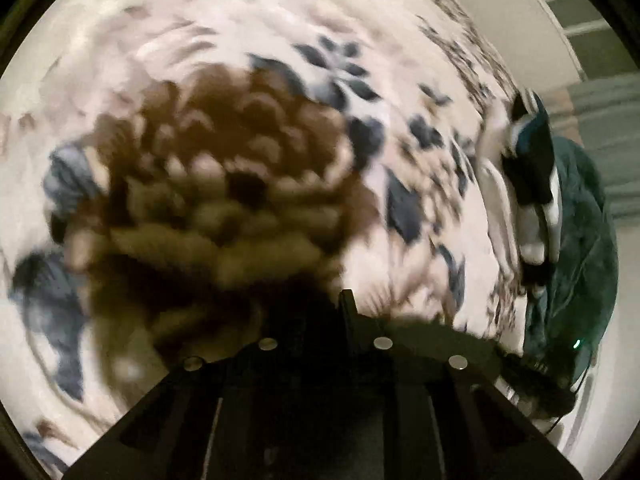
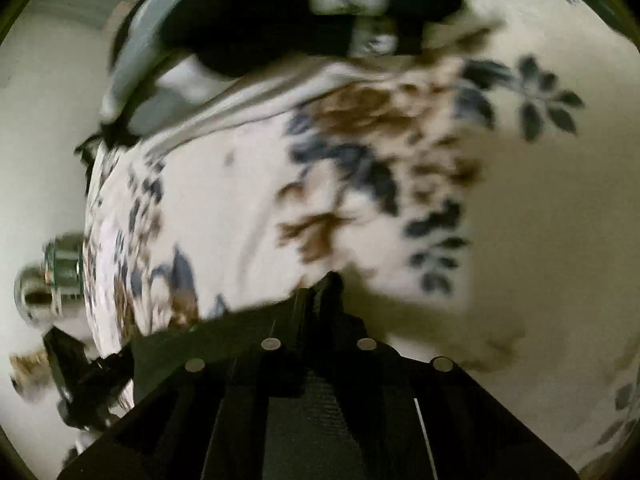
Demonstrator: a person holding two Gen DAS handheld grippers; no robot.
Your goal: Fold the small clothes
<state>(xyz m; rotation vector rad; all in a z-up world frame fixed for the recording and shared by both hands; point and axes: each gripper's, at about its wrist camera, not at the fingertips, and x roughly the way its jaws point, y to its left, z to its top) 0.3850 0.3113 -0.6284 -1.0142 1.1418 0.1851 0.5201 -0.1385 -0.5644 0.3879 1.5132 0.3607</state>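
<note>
1. left wrist view: blur is heavy, so we read with caution. our left gripper (image 1: 347,300) shows its jaws nearly together, tips down on the floral bedspread (image 1: 248,32). whether they pinch fabric we cannot tell. a pile of dark clothes (image 1: 536,176) lies well apart at the bed's right edge.
2. right wrist view: our right gripper (image 2: 329,285) is drawn almost closed above the spread, with the dark clothes (image 2: 256,12) far ahead. we judge no garment is caught yet; next we must reach one.

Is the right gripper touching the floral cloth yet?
Touching. In the right wrist view the right gripper has its jaws closed, fingertips sunk into the floral cloth, whose edge drapes across the fingers. Blur hides the pinch itself.
</note>
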